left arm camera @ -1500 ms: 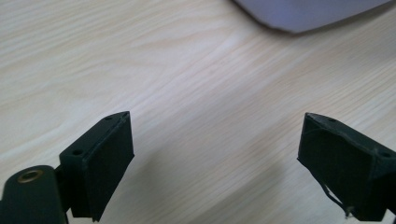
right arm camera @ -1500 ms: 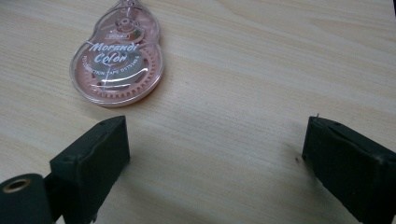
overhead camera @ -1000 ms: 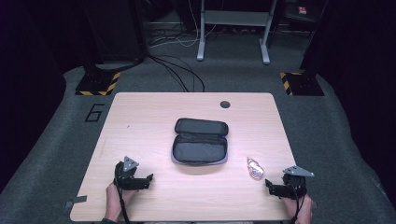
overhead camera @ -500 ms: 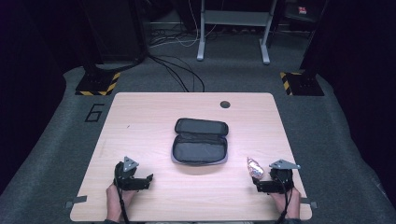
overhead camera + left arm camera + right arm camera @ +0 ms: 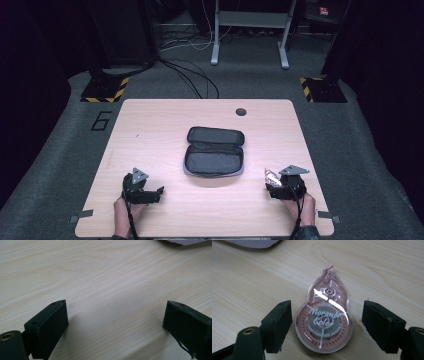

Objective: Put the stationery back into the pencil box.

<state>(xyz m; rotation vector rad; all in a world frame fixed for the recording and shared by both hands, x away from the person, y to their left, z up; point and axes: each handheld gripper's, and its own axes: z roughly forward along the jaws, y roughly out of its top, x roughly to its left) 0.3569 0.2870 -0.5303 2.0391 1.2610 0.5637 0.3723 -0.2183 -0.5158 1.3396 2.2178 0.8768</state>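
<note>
From the high view, your right gripper sits at the correction tape near the tabletop's right edge; shove it and it slides off. Left gripper view: jaws wide over bare wood. Right gripper view: jaws wide, flanking the slick shell; an off-centre squeeze could squirt it out.

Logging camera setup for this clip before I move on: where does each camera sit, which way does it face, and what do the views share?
High view: above the person's side, looking forward and down on the table; both hands, the left gripper and right gripper enter from below.
Left gripper view: rides the left gripper, facing bare tabletop between its open fingers.
Right gripper view: rides the right gripper, its open fingers either side of the correction tape, not touching.
Shared: the high and right gripper views both show the tape; the open pouch edges into both gripper views.
</note>
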